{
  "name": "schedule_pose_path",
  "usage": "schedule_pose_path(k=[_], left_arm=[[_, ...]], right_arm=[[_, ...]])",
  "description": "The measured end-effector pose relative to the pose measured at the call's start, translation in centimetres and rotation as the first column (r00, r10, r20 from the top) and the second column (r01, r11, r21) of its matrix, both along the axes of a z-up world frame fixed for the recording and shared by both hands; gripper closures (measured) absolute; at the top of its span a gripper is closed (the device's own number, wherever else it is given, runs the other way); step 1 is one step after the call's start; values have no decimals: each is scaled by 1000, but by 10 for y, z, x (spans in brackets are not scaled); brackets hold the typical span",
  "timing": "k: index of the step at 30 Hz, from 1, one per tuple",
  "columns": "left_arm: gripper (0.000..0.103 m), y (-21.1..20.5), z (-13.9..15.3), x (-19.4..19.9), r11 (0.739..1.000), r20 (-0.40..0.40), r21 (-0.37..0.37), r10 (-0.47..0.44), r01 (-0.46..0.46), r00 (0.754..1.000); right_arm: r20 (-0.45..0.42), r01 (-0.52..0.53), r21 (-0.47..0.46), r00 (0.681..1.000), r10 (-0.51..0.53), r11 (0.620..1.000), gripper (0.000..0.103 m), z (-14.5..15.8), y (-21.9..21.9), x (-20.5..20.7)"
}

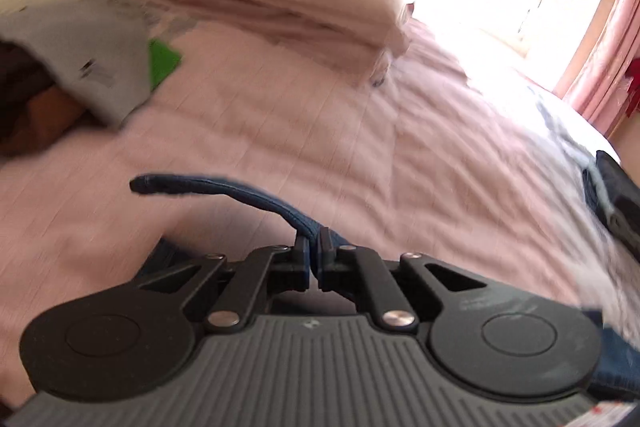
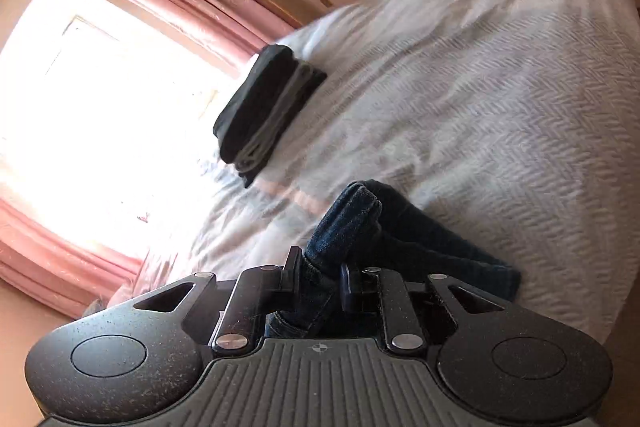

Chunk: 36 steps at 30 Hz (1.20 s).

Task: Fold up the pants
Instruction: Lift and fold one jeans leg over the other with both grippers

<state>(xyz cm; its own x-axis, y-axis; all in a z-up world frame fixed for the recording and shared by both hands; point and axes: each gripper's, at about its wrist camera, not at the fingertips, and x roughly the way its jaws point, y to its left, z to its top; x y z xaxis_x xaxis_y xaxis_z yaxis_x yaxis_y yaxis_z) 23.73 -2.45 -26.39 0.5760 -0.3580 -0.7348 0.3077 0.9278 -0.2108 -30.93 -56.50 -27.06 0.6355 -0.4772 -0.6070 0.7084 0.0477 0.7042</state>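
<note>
Both grippers clamp the dark blue denim pants above the pink-covered bed: the left gripper pinches a thin edge, the right gripper a thick bunch. This looks like the carrying stage of a fold; next the cloth likely needs lowering flat onto the bed with edges aligned.

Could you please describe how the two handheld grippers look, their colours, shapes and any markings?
Both the left gripper and the right gripper look alike: a grey ribbed body, two round black discs at the sides, black linkage arms with silver rivets, and short black fingers. A small crosshair mark sits on the ribbed part. The right one looks dusty. No cables or sleeves show.
</note>
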Motion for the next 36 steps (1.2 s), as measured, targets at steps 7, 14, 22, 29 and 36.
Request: schedule_pose_path(k=[7, 14, 22, 29, 36], left_arm=[[92, 52, -92, -44, 984, -232, -40, 161, -175, 959], [84, 84, -93, -10, 925, -262, -148, 306, -351, 915], [99, 86, -65, -6, 978, -105, -87, 182, -191, 978], [99, 76, -74, -12, 987, -114, 38, 161, -158, 980], [99, 73, -69, -7, 989, -102, 71, 133, -126, 986]], right_arm=[[-103, 90, 134, 992, -77, 987, 87, -55, 4, -10], [-117, 97, 167, 990, -78, 981, 87, -52, -2, -7], [-114, -9, -5, 993, 9, 1000, 89, -3, -13, 12], [-217, -9, 89, 976, 28, 996, 89, -26, -11, 9], [-197, -22, 9, 980, 23, 1000, 89, -11, 6, 8]])
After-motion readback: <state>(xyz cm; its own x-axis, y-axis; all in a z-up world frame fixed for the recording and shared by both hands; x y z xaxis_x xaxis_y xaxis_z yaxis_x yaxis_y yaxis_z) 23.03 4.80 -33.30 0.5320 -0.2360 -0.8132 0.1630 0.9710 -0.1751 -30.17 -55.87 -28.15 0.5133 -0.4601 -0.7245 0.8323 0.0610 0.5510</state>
